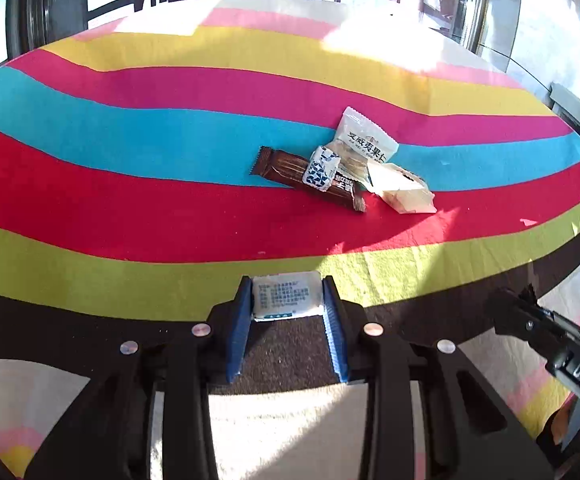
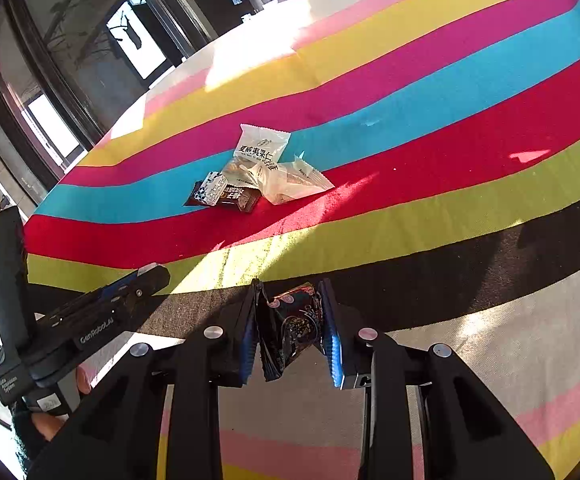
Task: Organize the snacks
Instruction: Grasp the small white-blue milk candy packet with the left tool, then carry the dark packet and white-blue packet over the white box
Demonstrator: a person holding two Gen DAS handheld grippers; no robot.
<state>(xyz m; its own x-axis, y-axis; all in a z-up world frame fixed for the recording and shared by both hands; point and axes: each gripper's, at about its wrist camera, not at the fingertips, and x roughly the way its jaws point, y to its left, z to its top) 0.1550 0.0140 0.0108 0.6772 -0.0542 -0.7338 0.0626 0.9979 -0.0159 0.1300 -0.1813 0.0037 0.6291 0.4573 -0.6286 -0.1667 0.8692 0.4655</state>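
Observation:
My left gripper (image 1: 286, 298) is shut on a small white snack packet (image 1: 286, 295) with blue print, held above the near edge of the striped cloth. My right gripper (image 2: 290, 320) is shut on a dark patterned snack packet (image 2: 293, 322). A pile of snacks lies ahead on the blue and red stripes: a brown bar (image 1: 290, 172) (image 2: 238, 197), a blue-and-white packet (image 1: 321, 169) (image 2: 212, 188), a white nut packet (image 1: 365, 140) (image 2: 262, 145) and a clear-wrapped pastry (image 1: 403, 194) (image 2: 290, 182). The left gripper's body shows in the right wrist view (image 2: 90, 312).
The rainbow-striped cloth (image 1: 130, 132) (image 2: 449, 92) covers the surface. Windows and dark frames (image 2: 90, 52) stand beyond its far edge. The right gripper's body (image 1: 553, 344) sits at the left view's lower right. Sunlit patches fall on the cloth.

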